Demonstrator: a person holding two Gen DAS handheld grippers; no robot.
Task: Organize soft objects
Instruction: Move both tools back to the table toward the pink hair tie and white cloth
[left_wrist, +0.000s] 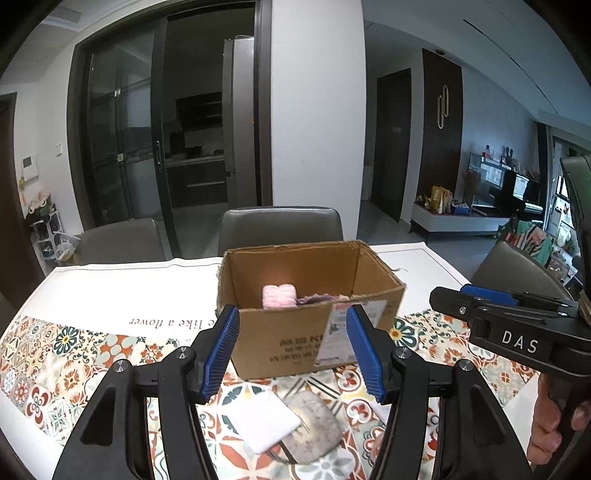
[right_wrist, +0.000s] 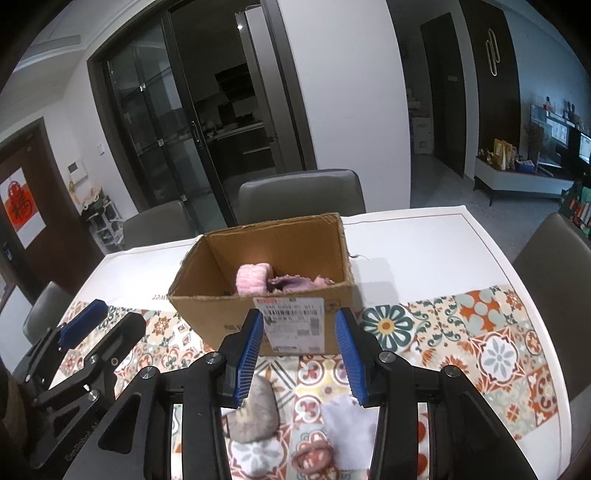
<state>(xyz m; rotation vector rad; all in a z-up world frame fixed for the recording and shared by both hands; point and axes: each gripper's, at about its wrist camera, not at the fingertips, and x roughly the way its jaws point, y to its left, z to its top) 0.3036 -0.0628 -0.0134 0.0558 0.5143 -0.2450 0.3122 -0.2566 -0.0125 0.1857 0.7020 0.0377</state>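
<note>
I've got both grippers hovering over the patterned tablecloth (left_wrist: 74, 354), both facing the cardboard box (left_wrist: 295, 332). Left gripper (left_wrist: 291, 354) spread, nothing between the pads. Right gripper (right_wrist: 301, 358) also spread and empty (narrower gap). Pink rolled cloth (right_wrist: 253, 278) sits inside the box. White cloth (left_wrist: 264, 419) and grey pouch (left_wrist: 314, 424) lie touching on the table, just in front of the box.

home | dining table (left_wrist: 110, 288), chairs (left_wrist: 280, 225) | glass-doored kitchen (left_wrist: 122, 147), TV unit (left_wrist: 458, 218) behind
</note>
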